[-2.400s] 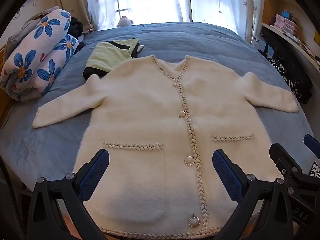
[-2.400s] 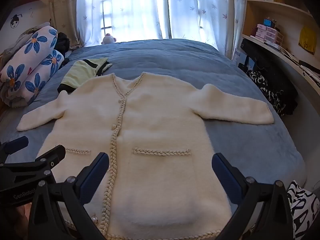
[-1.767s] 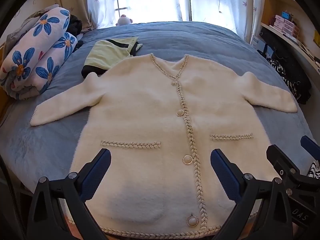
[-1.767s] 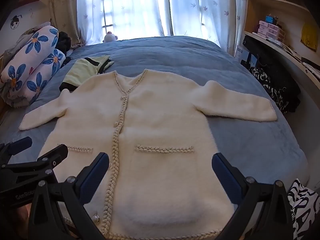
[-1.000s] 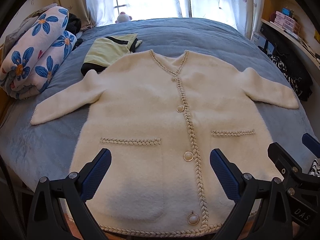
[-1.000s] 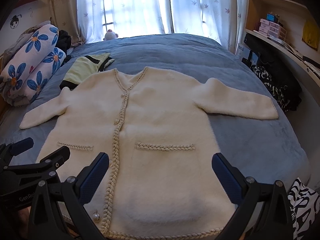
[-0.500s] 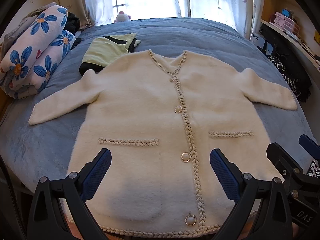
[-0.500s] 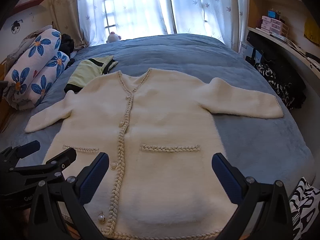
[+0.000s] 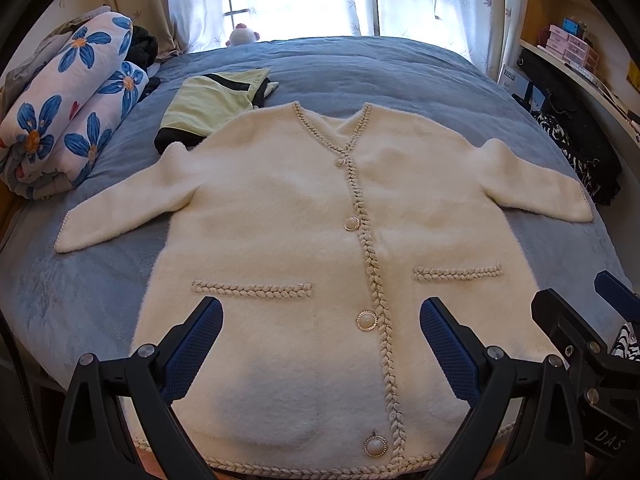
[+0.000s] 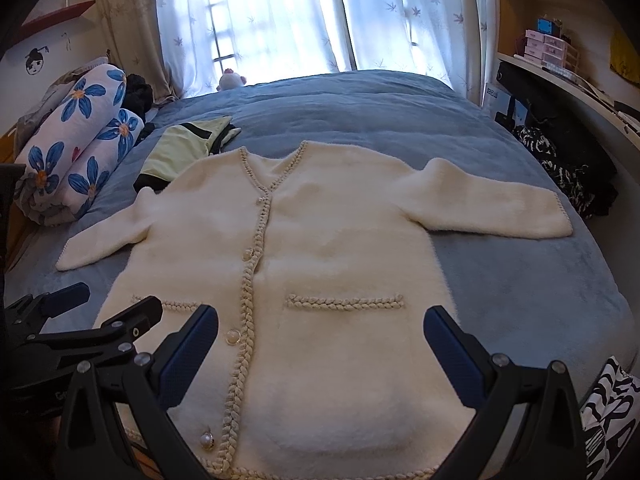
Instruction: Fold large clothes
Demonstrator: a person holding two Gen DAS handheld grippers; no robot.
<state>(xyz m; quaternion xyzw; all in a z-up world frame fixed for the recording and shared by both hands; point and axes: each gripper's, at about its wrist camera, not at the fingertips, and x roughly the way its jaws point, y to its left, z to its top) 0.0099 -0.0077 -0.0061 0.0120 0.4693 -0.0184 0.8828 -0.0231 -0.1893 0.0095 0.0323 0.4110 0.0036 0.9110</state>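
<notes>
Overlapping green garment, cardigan shoulder.

Two wrist views side by side above the cardigan hem (shared), facing the window.

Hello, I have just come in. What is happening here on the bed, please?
A person holds a gripper in each hand above the near hem of a cream cardigan. The cardigan lies flat and buttoned on the blue bed, with both sleeves spread out to the sides. The left gripper and the right gripper both have their jaws open and hold nothing. No fold is made yet. A folded green garment lies beside the cardigan's shoulder, and a flowered quilt roll lies at the bed's edge.
</notes>
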